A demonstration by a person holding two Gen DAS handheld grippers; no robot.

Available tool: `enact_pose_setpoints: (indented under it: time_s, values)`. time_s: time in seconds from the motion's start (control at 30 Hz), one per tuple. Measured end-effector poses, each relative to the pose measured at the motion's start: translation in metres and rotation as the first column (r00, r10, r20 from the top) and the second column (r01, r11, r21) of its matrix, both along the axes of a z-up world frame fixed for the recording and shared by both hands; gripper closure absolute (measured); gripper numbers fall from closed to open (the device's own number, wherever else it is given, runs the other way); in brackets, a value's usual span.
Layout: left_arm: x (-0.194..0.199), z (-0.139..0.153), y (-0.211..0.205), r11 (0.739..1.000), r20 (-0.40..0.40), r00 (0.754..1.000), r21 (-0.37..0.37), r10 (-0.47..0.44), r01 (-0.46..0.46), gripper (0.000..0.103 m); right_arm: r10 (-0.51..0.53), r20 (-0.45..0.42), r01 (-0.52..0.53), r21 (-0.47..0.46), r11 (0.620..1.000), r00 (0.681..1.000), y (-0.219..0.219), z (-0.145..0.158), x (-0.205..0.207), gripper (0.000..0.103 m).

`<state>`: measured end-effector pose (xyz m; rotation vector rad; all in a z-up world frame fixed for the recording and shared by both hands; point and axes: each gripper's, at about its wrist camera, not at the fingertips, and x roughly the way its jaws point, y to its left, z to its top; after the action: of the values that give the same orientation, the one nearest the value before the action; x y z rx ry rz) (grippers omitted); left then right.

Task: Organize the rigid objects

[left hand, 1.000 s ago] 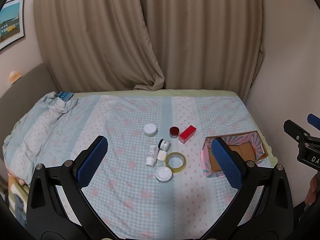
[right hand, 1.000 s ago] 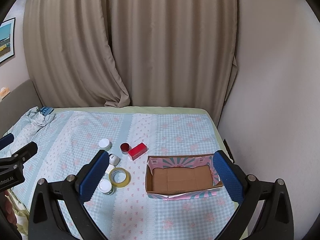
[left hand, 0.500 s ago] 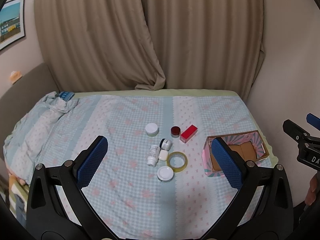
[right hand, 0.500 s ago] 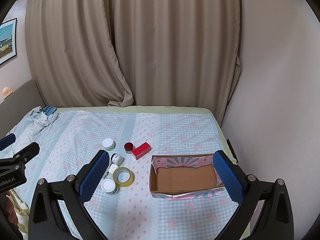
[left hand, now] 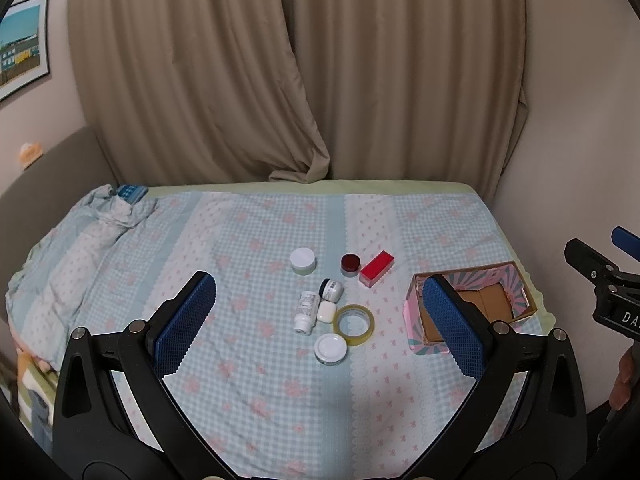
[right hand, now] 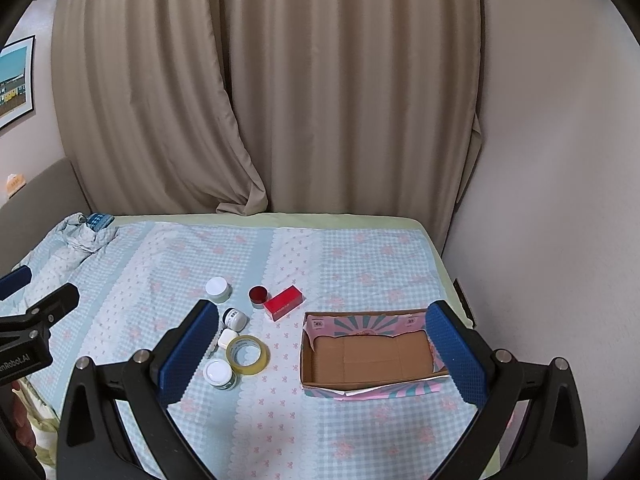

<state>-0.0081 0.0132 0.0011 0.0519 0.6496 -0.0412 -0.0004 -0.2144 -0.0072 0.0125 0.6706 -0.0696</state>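
Left wrist view: seven small items clustered mid-bedspread [left hand: 248, 360], one cardboard box [left hand: 516, 280] to their right.
Two white-lidded jars [left hand: 303, 260], one red-capped jar [left hand: 350, 263], red carton [left hand: 377, 268], dark-capped jar [left hand: 331, 289], bottle [left hand: 306, 311], tape roll [left hand: 354, 324]; left gripper [left hand: 318, 322] and right gripper [right hand: 320, 344] spread wide, holding nothing.

bed [left hand: 224, 240] – checked sheet | on it: jars [left hand: 303, 260], tape roll [left hand: 354, 324], red box [left hand: 377, 268], cardboard tray [right hand: 370, 384]

Red box [right hand: 282, 303], pink-striped carton [right hand: 320, 325]

Jars, bottle, tape roll [left hand: 354, 324], red box [left hand: 377, 268] clustered left of empty carton [right hand: 370, 356].
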Motion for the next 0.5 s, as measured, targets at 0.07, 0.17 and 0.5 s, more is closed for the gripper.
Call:
enact_pose_setpoints:
  time_s: [0.07,0.17,0.5]
  values:
    - [0.0003,0.0004,-0.0001,1.000,0.000,1.000,0.000,-0.001,0.001,0.000,-0.003,0.003,0.003,0.006,1.000,1.000,-0.0010,-0.0001,-0.0001,0.000]
    - [0.0010,0.0022,-0.0013,1.000,0.005,1.000,0.001,-0.003,0.003,0.000,-0.004,0.006,0.004,0.010,1.000,1.000,-0.0017,0.0009,0.0001,0.000]
    - [-0.0004,0.0057,-0.0006,1.000,0.022,1.000,0.010,-0.003,0.003,0.000,-0.009,0.014,0.008,0.010,1.000,1.000,-0.0060,0.0047,0.0031,0.000]
